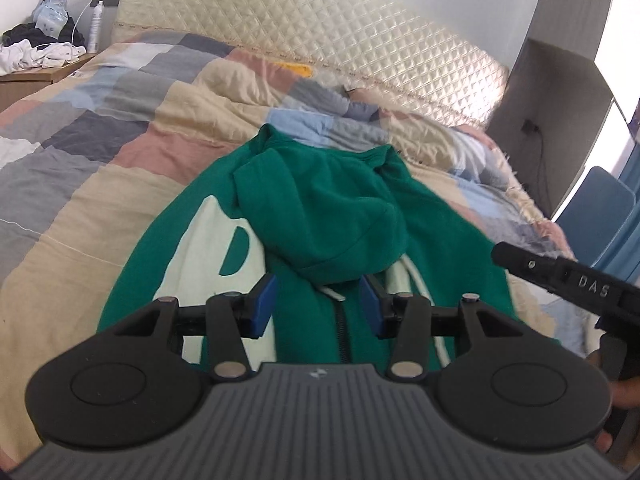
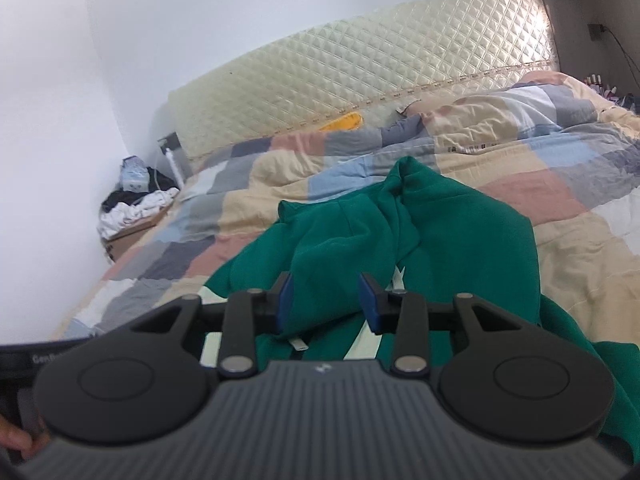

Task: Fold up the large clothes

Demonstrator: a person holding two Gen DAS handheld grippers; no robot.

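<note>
Green fabric fills the middle of the left wrist view: one hoodie (image 1: 320, 216) lies on a bed covered by a patchwork quilt (image 1: 100, 128) of beige, grey, pink and blue squares. Its hood is flopped forward over the chest, hiding part of a large pale printed letter (image 1: 208, 248), and its lower edge is cut off behind the tool body. One zip runs down the front and two pale drawstrings (image 1: 416, 280) show below the hood. The left gripper (image 1: 318, 306) hovers above the zip with its two blue pads apart and nothing between them. At the right edge, part of the other black tool (image 1: 568, 280) juts in, with fingertips of a hand (image 1: 624, 392) partly visible below it. Behind the bed stands one cream quilted headboard (image 1: 320, 28); at far left a bedside table (image 1: 36, 76) holds a heap of white and dark clothes and one white bottle, too small to read. One blue chair (image 1: 592, 208) is cropped at the right. In the right wrist view, the same hoodie (image 2: 460, 232) is seen from the other side, rumpled, its near part hidden by the tool. The right gripper (image 2: 326, 300) has its two blue pads apart over the hood, gripping nothing. One yellow object (image 2: 344, 122) lies by the headboard (image 2: 360, 80), unclear what it is. A hand (image 2: 16, 440) is barely visible at the lower left corner.
</note>
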